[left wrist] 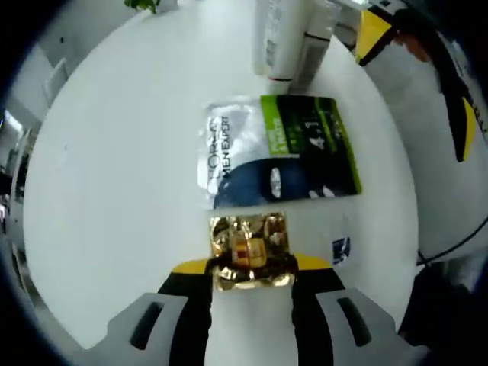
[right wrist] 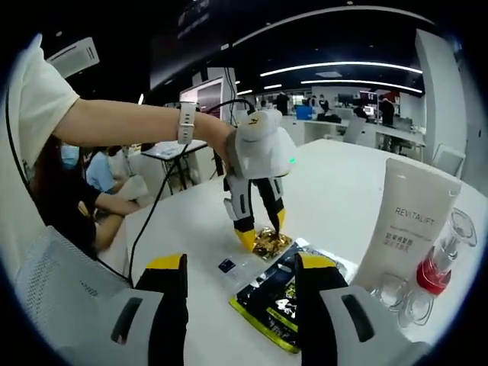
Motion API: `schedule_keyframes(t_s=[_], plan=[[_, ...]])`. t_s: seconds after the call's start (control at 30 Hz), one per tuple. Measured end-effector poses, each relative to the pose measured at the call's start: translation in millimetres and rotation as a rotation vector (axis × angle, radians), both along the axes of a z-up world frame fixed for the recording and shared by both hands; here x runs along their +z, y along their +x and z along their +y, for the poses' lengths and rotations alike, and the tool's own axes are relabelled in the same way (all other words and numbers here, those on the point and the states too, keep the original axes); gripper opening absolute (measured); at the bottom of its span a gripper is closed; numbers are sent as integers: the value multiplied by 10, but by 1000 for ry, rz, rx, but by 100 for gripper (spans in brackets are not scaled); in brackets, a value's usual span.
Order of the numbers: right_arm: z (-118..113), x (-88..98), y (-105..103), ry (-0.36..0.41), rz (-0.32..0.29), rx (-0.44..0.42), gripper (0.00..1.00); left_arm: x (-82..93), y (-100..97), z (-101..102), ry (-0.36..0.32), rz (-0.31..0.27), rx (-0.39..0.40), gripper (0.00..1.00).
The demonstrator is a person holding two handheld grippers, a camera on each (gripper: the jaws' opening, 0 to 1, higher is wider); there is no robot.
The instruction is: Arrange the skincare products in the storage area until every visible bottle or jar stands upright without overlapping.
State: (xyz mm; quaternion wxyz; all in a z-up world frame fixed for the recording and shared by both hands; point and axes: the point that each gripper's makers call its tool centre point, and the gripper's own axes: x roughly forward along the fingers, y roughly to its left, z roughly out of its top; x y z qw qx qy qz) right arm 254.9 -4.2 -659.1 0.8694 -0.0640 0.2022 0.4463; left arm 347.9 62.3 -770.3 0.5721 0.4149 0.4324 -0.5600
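Your left gripper (left wrist: pixel 252 276) clamps a crinkled gold sachet (left wrist: pixel 249 250) low in the left gripper view, touching the white table (left wrist: pixel 114 191). Just above lies a flat sachet pack (left wrist: pixel 282 151) reading "L'ORÉAL MEN EXPERT". Your right gripper (right wrist: pixel 240 271) stands wide, holding nothing; at right, a white tube (right wrist: pixel 408 221) marked "REVITALIFT" stands upright.

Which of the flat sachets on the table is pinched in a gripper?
The small gold foil sachet, held between the left gripper's jaws. The silver-and-green sachet lies free beyond it.
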Motion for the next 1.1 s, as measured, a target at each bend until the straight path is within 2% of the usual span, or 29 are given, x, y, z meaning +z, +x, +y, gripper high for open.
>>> schedule_keyframes(t_s=[0.27,0.67,0.8,0.93,1.1], plan=[[-9,16,11,-4,-9,-3,57,28,-50,-38,-2,7,16,39],[-14,23,5,-11,-16,-2,58,115,-47,-56,-21,-20,43,42],[1,32,-10,-10,-17,4,59,212,-78,-69,-38,-55,68,44],[25,39,-28,-12,-21,14,59,297,-76,-79,-82,-76,140,45],[51,49,-47,-17,-29,24,59,353,-216,-78,-103,-86,169,45]])
